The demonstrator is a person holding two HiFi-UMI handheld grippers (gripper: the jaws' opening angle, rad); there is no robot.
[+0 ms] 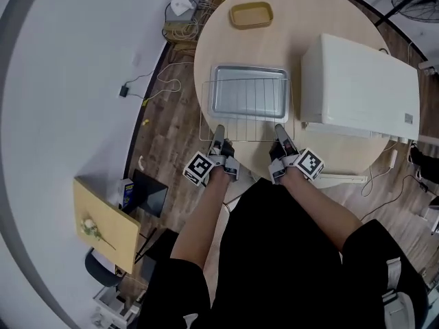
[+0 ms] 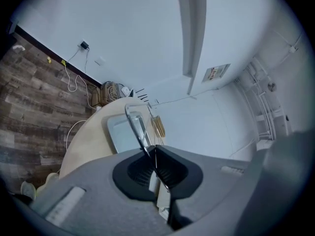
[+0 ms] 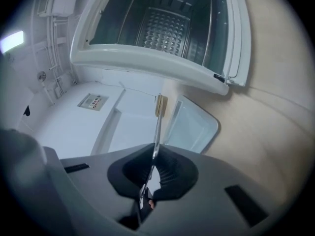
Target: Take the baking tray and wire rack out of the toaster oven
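wire rack [image 1: 248,130] edge is hidden inside left tongs [image 1: 218,134] and right tongs [image 1: 280,132]; toaster oven [image 3: 167,28] is cut off at right gripper view's top.

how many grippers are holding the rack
2. The left gripper is shut on the near edge of the rack, toward its left end; the right gripper is shut on that same edge, toward its right end. Neither is hidden.

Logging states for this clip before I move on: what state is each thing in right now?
Baking tray: out, on the table.
Wire rack: out of the oven, over the tray, gripped at its near edge.
Toaster oven: door open, cavity empty.
Left gripper: shut on the rack.
Right gripper: shut on the rack.
Yellow dish: empty.
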